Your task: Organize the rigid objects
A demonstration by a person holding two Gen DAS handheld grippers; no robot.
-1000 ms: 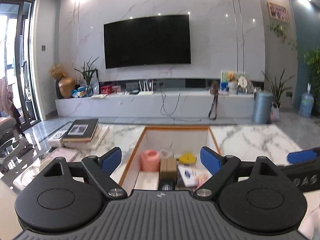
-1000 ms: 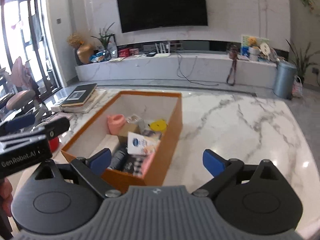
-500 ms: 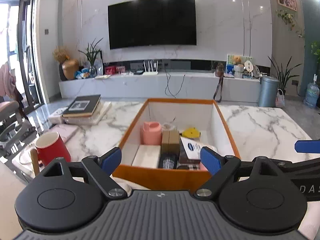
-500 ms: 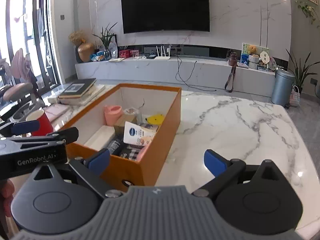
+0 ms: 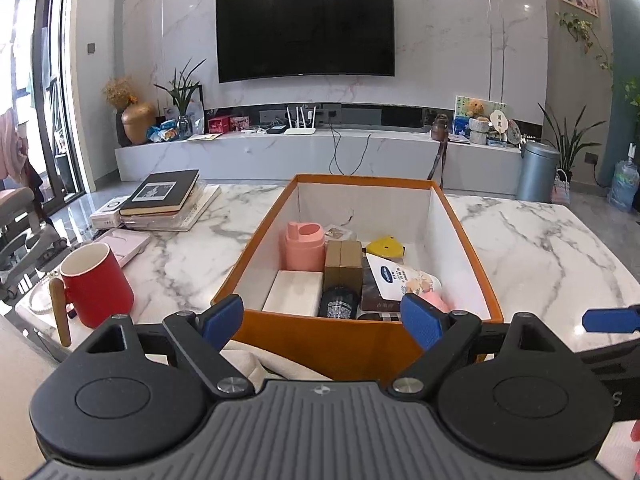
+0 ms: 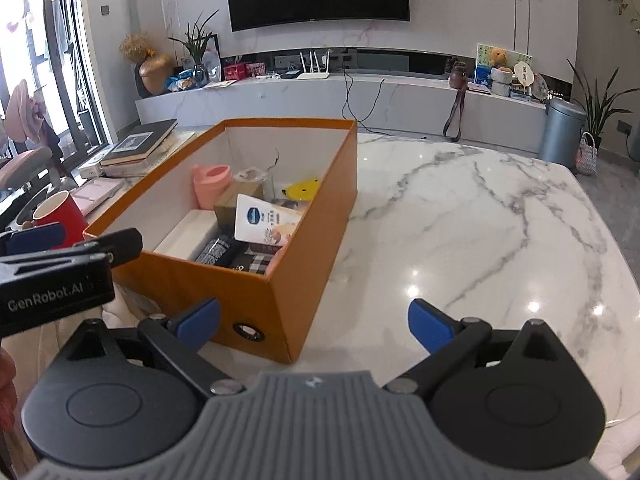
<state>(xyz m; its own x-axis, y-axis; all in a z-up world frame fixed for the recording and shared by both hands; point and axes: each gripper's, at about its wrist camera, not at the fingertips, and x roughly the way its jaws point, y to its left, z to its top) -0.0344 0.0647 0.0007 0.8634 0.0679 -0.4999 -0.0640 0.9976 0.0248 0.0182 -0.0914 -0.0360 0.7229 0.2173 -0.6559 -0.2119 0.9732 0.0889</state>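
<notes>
An orange box [image 5: 340,344] stands on the marble table [image 5: 540,248], also in the right wrist view [image 6: 304,264]. Inside lie a pink cup [image 5: 304,246], a brown carton [image 5: 343,265], a white box [image 5: 294,291], a yellow item [image 5: 386,247], a white pouch [image 5: 396,278] and a black can [image 5: 339,303]. My left gripper [image 5: 322,322] is open and empty in front of the box's near wall. My right gripper [image 6: 314,326] is open and empty at the box's near right corner.
A red mug [image 5: 96,286] with a wooden handle stands left of the box. Behind it lie a pink notebook [image 5: 126,245] and a stack of books [image 5: 164,196]. A cream cloth [image 5: 264,364] lies under my left gripper. Bare marble [image 6: 480,220] spreads right of the box.
Both grippers have pulled back and risen from the box. The whole box, its near wall and the red mug have come into view. Both grippers stayed open.
</notes>
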